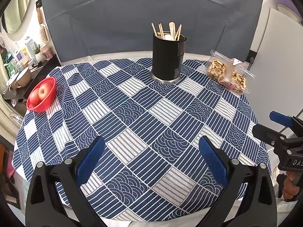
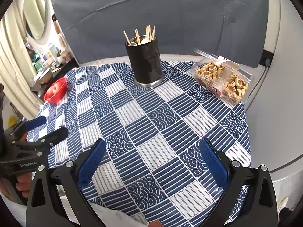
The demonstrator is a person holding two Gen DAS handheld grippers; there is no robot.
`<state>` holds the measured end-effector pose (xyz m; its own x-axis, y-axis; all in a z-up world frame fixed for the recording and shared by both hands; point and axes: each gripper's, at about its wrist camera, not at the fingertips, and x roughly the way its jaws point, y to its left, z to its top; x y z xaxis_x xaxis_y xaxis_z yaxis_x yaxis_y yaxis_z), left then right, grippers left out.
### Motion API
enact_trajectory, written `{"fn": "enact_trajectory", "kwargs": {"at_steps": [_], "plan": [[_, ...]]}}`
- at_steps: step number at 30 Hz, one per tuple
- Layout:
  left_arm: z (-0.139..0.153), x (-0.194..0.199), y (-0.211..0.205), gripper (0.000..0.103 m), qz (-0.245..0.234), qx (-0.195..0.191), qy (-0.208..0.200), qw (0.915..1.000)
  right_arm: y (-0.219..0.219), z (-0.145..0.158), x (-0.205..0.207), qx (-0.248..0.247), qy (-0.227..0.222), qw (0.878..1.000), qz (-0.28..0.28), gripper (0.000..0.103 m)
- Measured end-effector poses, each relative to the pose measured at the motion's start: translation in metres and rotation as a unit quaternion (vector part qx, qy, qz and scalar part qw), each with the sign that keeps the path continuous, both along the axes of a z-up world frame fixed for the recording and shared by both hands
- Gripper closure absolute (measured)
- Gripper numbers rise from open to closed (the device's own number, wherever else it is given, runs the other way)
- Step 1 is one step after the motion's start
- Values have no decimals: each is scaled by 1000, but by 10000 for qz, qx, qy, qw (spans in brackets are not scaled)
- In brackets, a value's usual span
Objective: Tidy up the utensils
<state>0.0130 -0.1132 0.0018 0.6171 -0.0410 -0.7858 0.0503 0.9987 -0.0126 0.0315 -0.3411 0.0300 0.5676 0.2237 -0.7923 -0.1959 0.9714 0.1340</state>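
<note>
Flanking holder: apple basket, cookie packs.

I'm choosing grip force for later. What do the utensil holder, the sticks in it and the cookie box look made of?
Utensil holder: likely metal, with a bare silvery base ring; the glossy black body may be a wrap or coating.
Sticks: pale, matte, probably wood or bamboo.
Cookie box: thin clear plastic, shiny and see-through, likely flimsy.
</note>
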Motion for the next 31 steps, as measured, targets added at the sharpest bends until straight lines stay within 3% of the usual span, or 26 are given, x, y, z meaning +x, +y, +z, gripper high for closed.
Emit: {"fn": "enact_trajectory", "kwargs": {"at_steps": [31], "plan": [[4,-5,6,6,7,1,-31,10000,1,9,-7,-144,-171,9997,39,8]]}}
